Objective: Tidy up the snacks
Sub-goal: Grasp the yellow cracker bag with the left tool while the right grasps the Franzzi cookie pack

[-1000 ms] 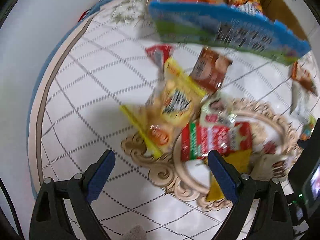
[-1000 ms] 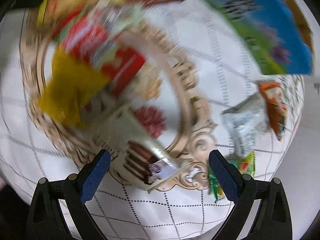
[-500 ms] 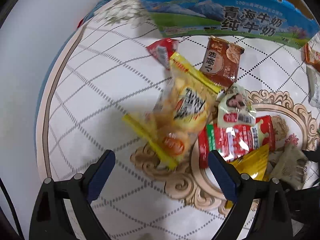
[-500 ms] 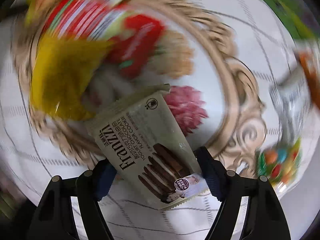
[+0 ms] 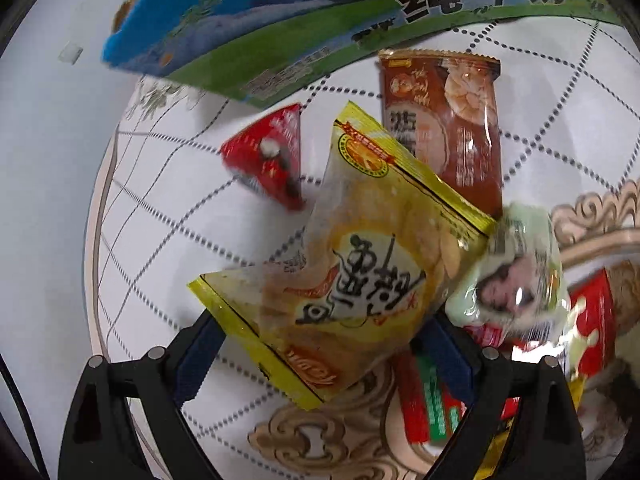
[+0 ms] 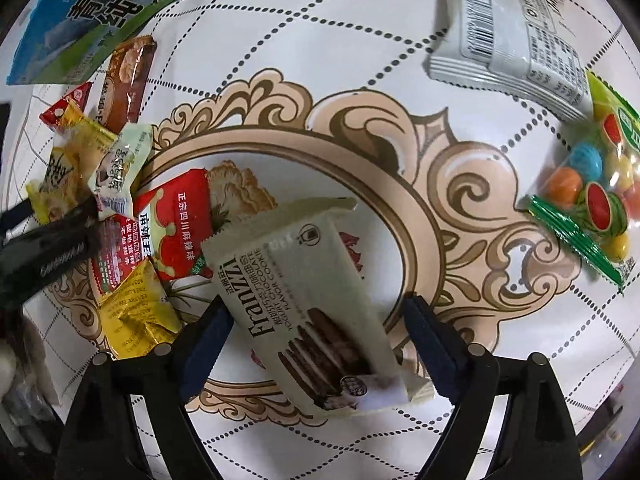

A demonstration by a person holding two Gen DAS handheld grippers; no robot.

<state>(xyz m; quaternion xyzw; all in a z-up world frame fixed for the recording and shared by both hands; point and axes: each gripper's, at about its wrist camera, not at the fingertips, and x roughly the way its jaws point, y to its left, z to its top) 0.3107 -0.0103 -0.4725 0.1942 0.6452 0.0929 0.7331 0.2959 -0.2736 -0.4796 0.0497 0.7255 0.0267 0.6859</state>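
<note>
My left gripper (image 5: 324,356) has its fingers on both sides of a yellow chip bag (image 5: 352,264) that lies on the table; they look closed against the bag's sides. My right gripper (image 6: 316,344) straddles a pale Franzzi cookie pack (image 6: 304,300), its fingers close to the pack's edges with a small gap on the right. Around the chip bag lie a red triangular packet (image 5: 268,160), a brown packet (image 5: 444,120), a pale green packet (image 5: 516,272) and a red-and-green packet (image 6: 176,232).
A blue-and-green milk carton box (image 5: 320,12) stands at the back, and it also shows in the right wrist view (image 6: 88,12). A white wrapper (image 6: 508,36) and a candy bag (image 6: 592,196) lie at the right. A yellow packet (image 6: 136,316) lies beside the left gripper's body (image 6: 44,252).
Both grippers have moved in low over the table. The left one now straddles the chip bag and has narrowed. The right one has settled around the cookie pack.
</note>
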